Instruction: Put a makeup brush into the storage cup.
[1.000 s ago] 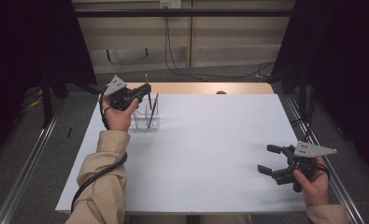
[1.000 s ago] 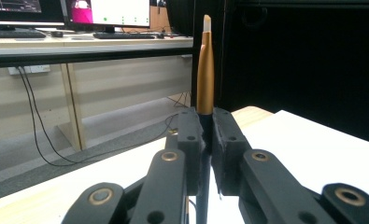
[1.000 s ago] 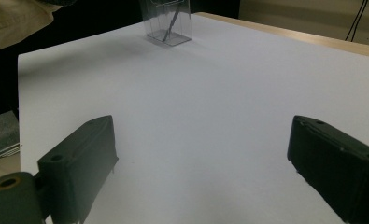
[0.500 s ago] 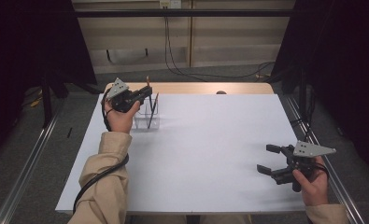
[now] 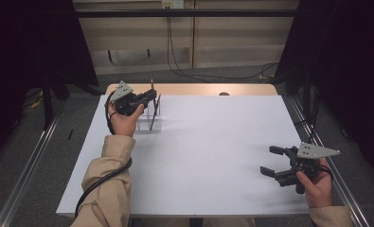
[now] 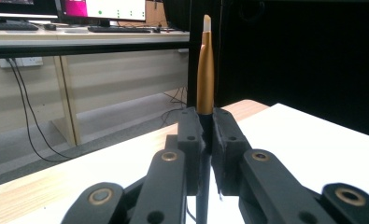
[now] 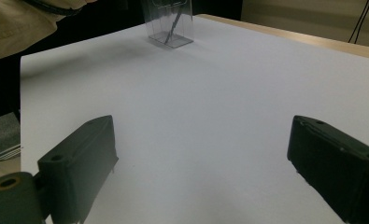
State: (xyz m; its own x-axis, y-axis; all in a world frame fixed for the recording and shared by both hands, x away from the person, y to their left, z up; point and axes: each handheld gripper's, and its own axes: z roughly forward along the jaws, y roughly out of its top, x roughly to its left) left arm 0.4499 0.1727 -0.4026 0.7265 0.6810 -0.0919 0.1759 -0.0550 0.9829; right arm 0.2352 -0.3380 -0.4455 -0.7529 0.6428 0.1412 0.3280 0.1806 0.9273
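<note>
My left gripper point(image 5: 149, 96) hovers at the far left of the table, over a clear plastic holder point(image 5: 150, 121). Its jaws are shut on a gold pen point(image 6: 205, 70) that stands upright, white tip on top, in the left gripper view. A dark pen point(image 5: 155, 112) leans inside the holder. In the right gripper view the holder point(image 7: 169, 22) sits at the top of the frame with a pen point(image 7: 173, 26) slanting in it. My right gripper point(image 5: 272, 160) rests low near the table's front right corner, open, with nothing between its fingers point(image 7: 81, 158).
The white table top point(image 5: 213, 142) stretches between the two grippers. A wooden strip point(image 5: 199, 89) runs along its far edge. Cables hang on the wall behind. Metal rails run down both sides of the table.
The left gripper has lifted slightly over the holder with the gold pen in it. The right gripper has stayed put.
</note>
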